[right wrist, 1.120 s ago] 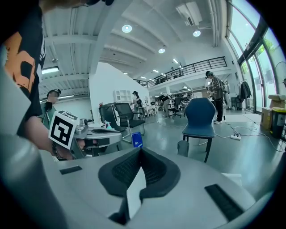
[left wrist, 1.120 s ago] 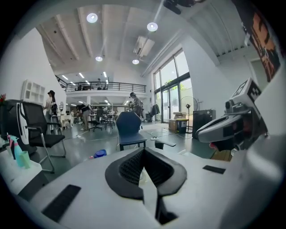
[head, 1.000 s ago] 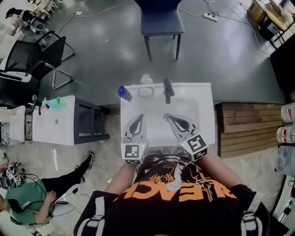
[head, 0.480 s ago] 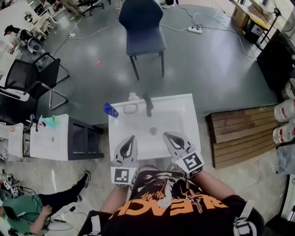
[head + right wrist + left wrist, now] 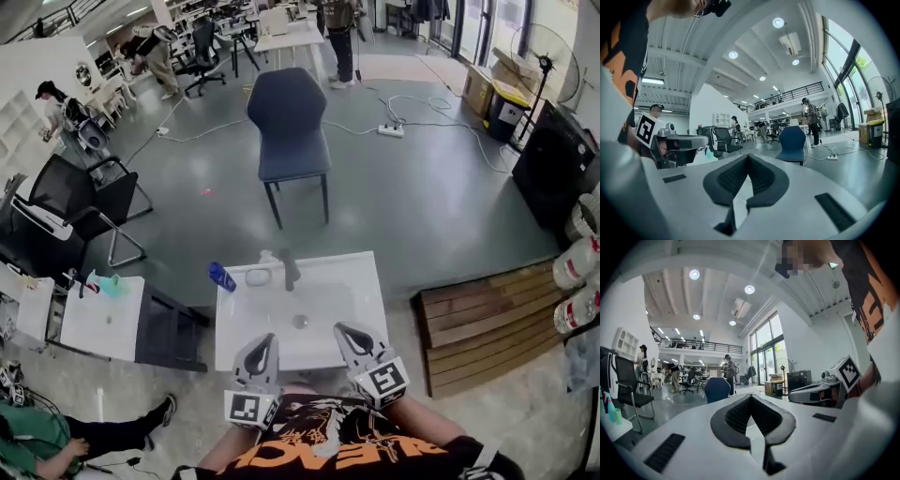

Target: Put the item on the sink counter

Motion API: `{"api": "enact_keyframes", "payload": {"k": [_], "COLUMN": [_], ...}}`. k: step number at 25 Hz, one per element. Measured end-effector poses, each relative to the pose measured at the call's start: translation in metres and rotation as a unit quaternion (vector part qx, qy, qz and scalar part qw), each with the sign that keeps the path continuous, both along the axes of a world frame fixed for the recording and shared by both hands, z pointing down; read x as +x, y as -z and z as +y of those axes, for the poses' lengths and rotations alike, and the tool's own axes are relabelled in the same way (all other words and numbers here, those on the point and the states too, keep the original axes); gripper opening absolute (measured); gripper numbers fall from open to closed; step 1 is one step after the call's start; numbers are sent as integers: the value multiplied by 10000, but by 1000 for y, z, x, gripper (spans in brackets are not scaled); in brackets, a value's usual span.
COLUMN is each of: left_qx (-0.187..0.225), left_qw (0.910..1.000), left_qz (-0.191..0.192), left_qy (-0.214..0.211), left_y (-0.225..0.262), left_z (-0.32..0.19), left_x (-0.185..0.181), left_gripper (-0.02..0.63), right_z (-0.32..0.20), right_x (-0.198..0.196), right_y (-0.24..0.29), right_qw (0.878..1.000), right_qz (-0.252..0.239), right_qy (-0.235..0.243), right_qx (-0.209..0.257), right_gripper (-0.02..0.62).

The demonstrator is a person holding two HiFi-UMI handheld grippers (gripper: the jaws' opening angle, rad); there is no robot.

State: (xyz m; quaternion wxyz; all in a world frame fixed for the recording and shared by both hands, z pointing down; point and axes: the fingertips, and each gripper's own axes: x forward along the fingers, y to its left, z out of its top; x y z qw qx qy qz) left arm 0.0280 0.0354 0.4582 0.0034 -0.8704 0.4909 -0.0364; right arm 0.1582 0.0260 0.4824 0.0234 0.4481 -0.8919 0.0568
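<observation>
In the head view the white sink counter [image 5: 356,305] stands right in front of me, with a dark faucet [image 5: 289,270] at its far edge. A blue bottle [image 5: 222,277] lies on its far left corner, beside a small white dish [image 5: 258,277]. My left gripper [image 5: 263,341] and right gripper [image 5: 344,330] hover side by side over the counter's near edge, pointing away from me. Both are shut with nothing between the jaws. The left gripper view shows its pads [image 5: 740,411] meeting, and the right gripper view shows the same of its pads [image 5: 736,176].
Beyond the sink stands a blue chair [image 5: 289,127]. Black office chairs [image 5: 56,211] and a white side cabinet [image 5: 98,319] are on the left. A wooden pallet [image 5: 487,319] lies on the right. A seated person [image 5: 37,450] is at the lower left.
The view has tipped upward, so the sink sits lower and smaller in the frame. Both grippers have drawn back from over the basin to its near edge, still shut.
</observation>
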Motion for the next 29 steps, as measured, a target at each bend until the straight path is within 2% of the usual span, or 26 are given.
{"api": "enact_keyframes", "payload": {"k": [2,7,13,16,23,29], "left_qx": [92,146,313,385,185,138], "left_qw": [9999,9999,9992,9989,9993,9996], "left_qz": [-79,88,-235,-251,-317,-249], "left_qy": [8,23,-71,-87,43,-45], "left_y": [5,11,11,16,10,7], "left_z": [6,5,17,22,16,15], "left_x": [6,7,13,16,8,6], "left_gripper": [17,17,17,17,17,17], "right_z": [10,16,24,29,28,30], "right_x": [13,39,46,48,47,46], "right_y": [7,12,6,5,9,15], "right_qw": [10000,9993,9986,9986,9987,9986], "right_qz": [-36,7,-93,-110,-89,-37], "right_qy": [-64,-305,-469,-490,-417,-476], "right_qx": [54,216,219,192,264,227], "right_gripper": [14,14,14,14,14,14]}}
